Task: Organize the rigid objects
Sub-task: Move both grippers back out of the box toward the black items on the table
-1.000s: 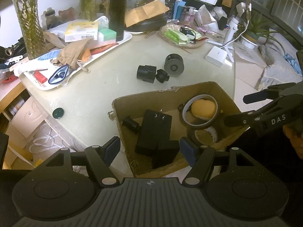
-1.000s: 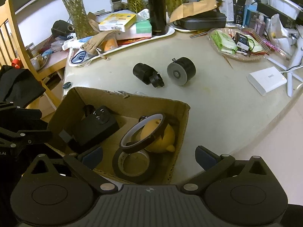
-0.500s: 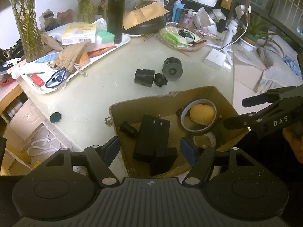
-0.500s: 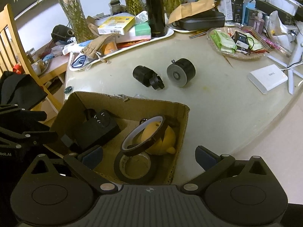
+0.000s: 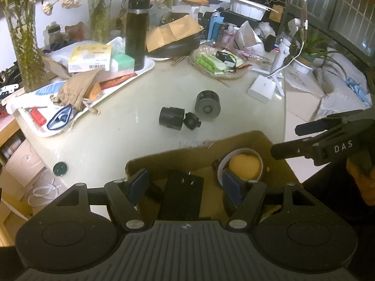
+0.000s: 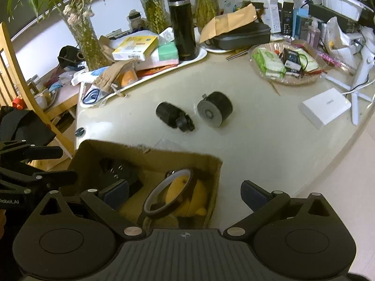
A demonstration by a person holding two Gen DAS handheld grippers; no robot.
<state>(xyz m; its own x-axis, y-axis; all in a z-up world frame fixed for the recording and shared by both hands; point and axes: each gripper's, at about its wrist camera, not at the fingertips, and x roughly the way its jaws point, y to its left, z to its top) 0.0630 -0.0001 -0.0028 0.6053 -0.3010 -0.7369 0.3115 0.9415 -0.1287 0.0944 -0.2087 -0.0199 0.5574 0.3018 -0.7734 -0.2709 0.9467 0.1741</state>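
The cardboard box (image 5: 269,140) sits at the near edge of the surface (image 5: 121,126), directly below both tongs, and already holds a black block (image 5: 181,194), a tape ring (image 6: 168,192) and a yellow object (image 5: 245,166). Two items remain outside it: the black cylinder with knob (image 5: 174,118) and the grey-faced cylinder (image 5: 207,105), lying just beside each other ahead of the tongs, beyond the far wall of the box. Over the last second the box has slid lower in both wrist views and the two loose cylinders have drawn nearer the centre, which indicates both tongs have drawn back from the box interior. The left tongs (image 5: 185,185) are released, nothing between the pads. The right tongs (image 6: 185,192) are likewise released and empty. Judged from this layout, depositing is complete for the current item; the next operation is probably retrieval of one loose cylinder.
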